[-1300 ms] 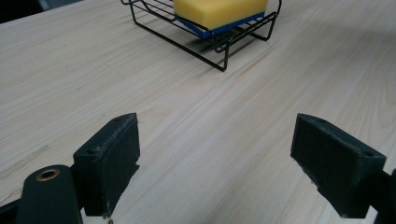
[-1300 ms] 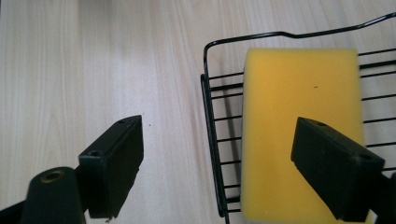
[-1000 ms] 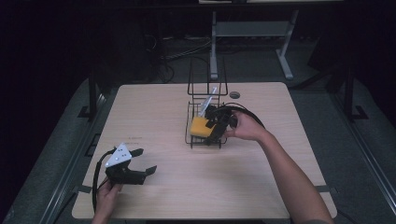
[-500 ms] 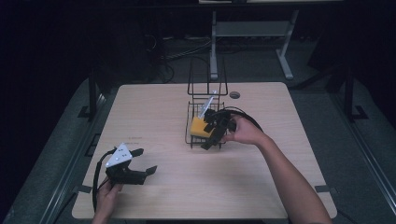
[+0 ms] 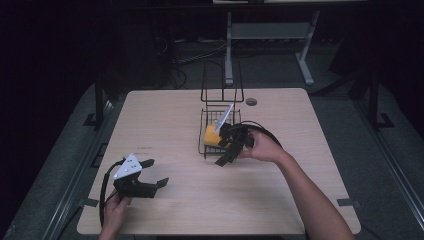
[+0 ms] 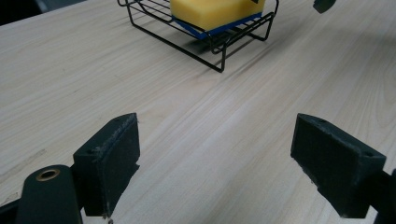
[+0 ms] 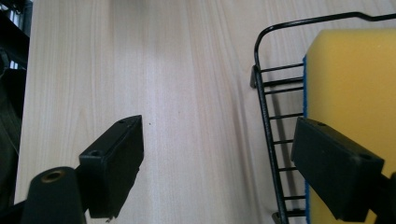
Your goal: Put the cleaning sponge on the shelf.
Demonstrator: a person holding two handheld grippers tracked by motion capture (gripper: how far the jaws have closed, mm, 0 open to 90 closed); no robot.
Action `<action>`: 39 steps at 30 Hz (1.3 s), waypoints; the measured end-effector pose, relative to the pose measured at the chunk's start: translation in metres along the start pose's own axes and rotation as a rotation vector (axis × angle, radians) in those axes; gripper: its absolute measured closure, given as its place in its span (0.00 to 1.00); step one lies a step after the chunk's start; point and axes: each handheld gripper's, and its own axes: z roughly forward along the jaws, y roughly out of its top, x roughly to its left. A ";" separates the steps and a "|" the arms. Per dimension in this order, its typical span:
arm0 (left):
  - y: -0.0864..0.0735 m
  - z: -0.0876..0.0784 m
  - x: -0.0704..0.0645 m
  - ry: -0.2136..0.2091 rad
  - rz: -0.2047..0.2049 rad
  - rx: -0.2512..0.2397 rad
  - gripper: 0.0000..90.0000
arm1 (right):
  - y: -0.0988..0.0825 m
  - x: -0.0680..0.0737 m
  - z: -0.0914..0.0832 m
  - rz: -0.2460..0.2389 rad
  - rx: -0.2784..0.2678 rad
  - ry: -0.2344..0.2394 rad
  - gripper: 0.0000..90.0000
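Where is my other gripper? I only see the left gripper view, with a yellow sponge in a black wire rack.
Observer: The right gripper is at the black wire rack's near edge, with open jaws.
Operator: Is it holding the sponge?
Observer: No. In its own view, the yellow sponge with a blue underside lies in the rack, ungripped.
Operator: Anything else in the rack?
Observer: A pale, slanted tool stands behind the sponge; I cannot identify it.
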 end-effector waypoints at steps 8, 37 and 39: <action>0.000 0.000 0.000 0.001 0.002 0.000 0.17 | -0.007 0.010 0.003 -0.013 0.001 -0.009 0.18; 0.000 0.001 -0.001 -0.004 0.005 0.006 0.17 | -0.056 0.031 -0.009 0.024 -0.023 -0.048 0.18; 0.000 0.001 -0.001 -0.004 0.006 0.007 0.17 | -0.061 0.031 -0.009 0.029 -0.022 -0.052 0.18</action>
